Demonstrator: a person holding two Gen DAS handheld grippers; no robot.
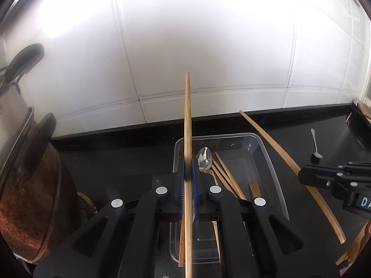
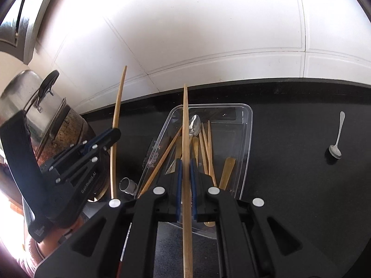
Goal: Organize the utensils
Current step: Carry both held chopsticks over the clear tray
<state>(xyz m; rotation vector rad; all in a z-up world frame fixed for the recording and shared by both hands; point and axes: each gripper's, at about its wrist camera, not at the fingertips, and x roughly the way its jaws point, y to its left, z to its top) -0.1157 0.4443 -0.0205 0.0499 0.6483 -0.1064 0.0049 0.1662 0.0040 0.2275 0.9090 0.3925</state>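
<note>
Both tongs are pinching a wooden chopstick apiece, and both hang over the clear plastic tray [image 2: 245,139] that sits on the dark tabletop [image 2: 289,173]. The left tongs [image 1: 188,162] are pressed together on the left chopstick [image 1: 187,115], which runs straight up between the blue pads with its tip standing against the white tiled wall [image 1: 208,58]. The right tongs [image 2: 184,162] grip the right chopstick [image 2: 185,120] the same way, its tip reaching over the tray's far rim. Inside the tray already lie several chopsticks [image 2: 205,143], a metal spoon [image 2: 194,124] and flat wooden pieces. A second small spoon [image 2: 337,136] rests well apart on the tabletop to the right, not yet gathered. A worn metal pot [image 2: 30,97] stands to the left of the tray. The step in hand looks like laying these two sticks among the others. To do it well, each stick should probably be tipped down until it runs along the tray's long side, lowered until its far end touches the floor, and only then let go, so it does not bounce out. The long sticks overhang the grip, so the left one risks knocking the pot or the near rim if swung carelessly.
</note>
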